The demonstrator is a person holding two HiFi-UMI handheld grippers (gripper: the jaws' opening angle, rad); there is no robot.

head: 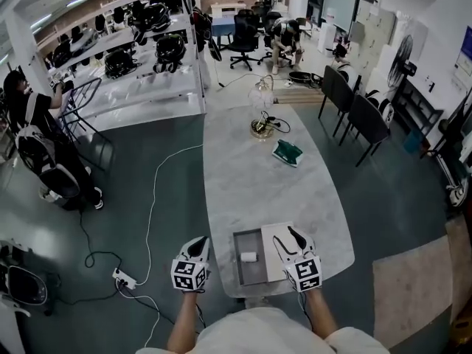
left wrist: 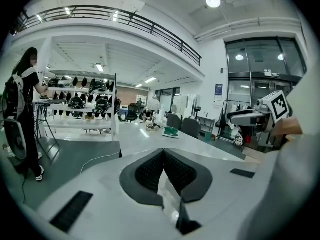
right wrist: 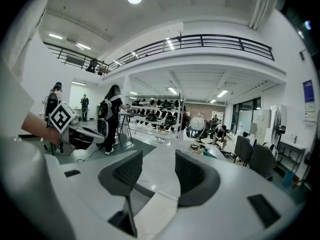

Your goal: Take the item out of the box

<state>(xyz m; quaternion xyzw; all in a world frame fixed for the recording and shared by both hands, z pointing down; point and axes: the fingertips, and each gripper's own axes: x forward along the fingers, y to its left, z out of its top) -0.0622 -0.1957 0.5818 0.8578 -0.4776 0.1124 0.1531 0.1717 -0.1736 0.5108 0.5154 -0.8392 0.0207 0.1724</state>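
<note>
The tabletop (head: 251,175) is pale, marble-patterned and long. It stands on a grey-green floor, with helmet racks (head: 140,50) to the left and dark chairs (head: 354,109) to the right. The only markings that can be made out are the square black-and-white markers on your gripper cubes.

The grey box (head: 249,275) sits open by the near edge, with the small white item (head: 249,257) inside and a flat white panel (head: 271,260) just beside it.

Your right gripper (head: 287,238) hovers over that panel, spread and empty. Your left gripper (head: 199,243) hangs off the left edge, pressed together on nothing.

The tabletop is bare between the box and a green object (head: 287,152).
</note>
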